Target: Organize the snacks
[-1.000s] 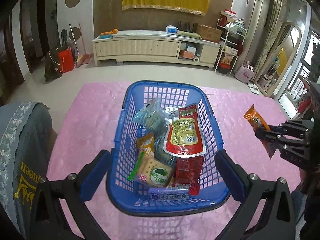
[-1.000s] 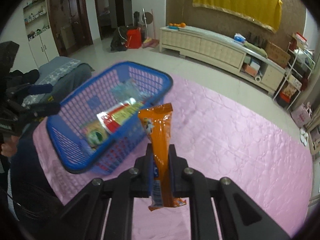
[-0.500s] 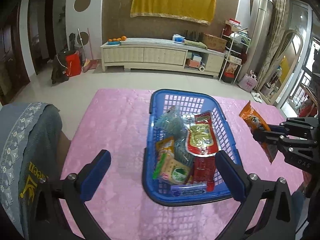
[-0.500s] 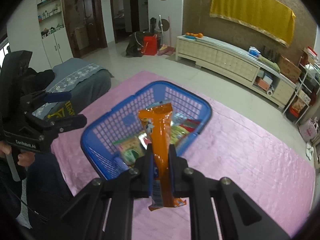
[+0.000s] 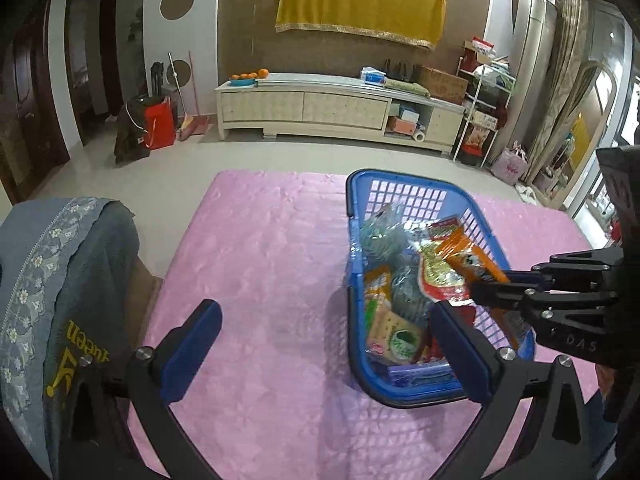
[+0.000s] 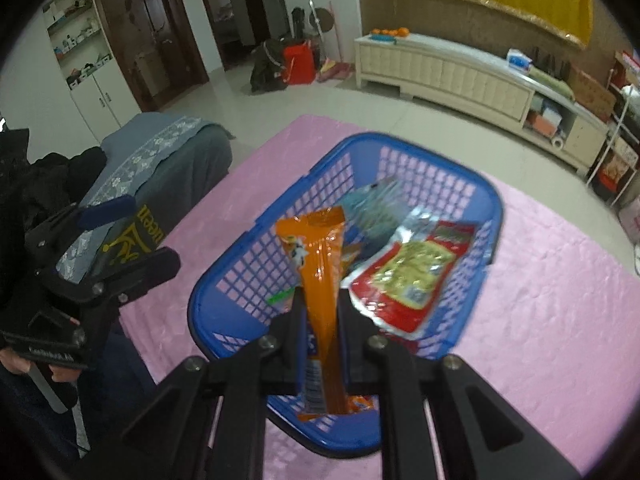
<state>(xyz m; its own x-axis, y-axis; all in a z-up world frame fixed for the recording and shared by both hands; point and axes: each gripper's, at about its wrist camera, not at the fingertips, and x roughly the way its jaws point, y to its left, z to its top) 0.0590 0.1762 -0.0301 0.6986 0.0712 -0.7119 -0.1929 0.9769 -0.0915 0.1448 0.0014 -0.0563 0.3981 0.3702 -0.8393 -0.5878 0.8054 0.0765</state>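
Grippers first: our right gripper (image 6: 319, 320) is clamped on an orange snack packet (image 6: 320, 276), pads squeezing its lower half so the packet stands up between the fingers w/ its crimped top end leaning away from us. In the left wrist view the same right gripper (image 5: 476, 290) comes in from the right edge, and the orange packet (image 5: 466, 258) sits over the inside of the blue basket (image 5: 400, 398), above the other snacks, not lying on them as far as we can tell.

Our left gripper (image 5: 326, 356) has its jaws wide apart, nothing between them; its blue-padded fingers (image 5: 192, 344) hang above the pink cloth (image 5: 260, 260), left finger over bare cloth, right finger in front of the basket's near corner. In the right wrist view we see the left gripper (image 6: 132, 236) off to the left side of the basket, apart from it.

Basket (image 6: 224, 280) rests on the pink cloth and already holds several items: a red-and-gold pouch (image 6: 408, 276), a clear bluish bag (image 5: 380, 232), a cracker pack w/ green label (image 5: 396, 336), plus smaller packs we can't read.

Left of the cloth is a grey-blue covered seat (image 5: 48, 272) w/ yellow lettering. Beyond, across the tiled floor, a long cream cabinet (image 5: 320, 108) along the wall under a yellow cloth hanging (image 5: 360, 4).
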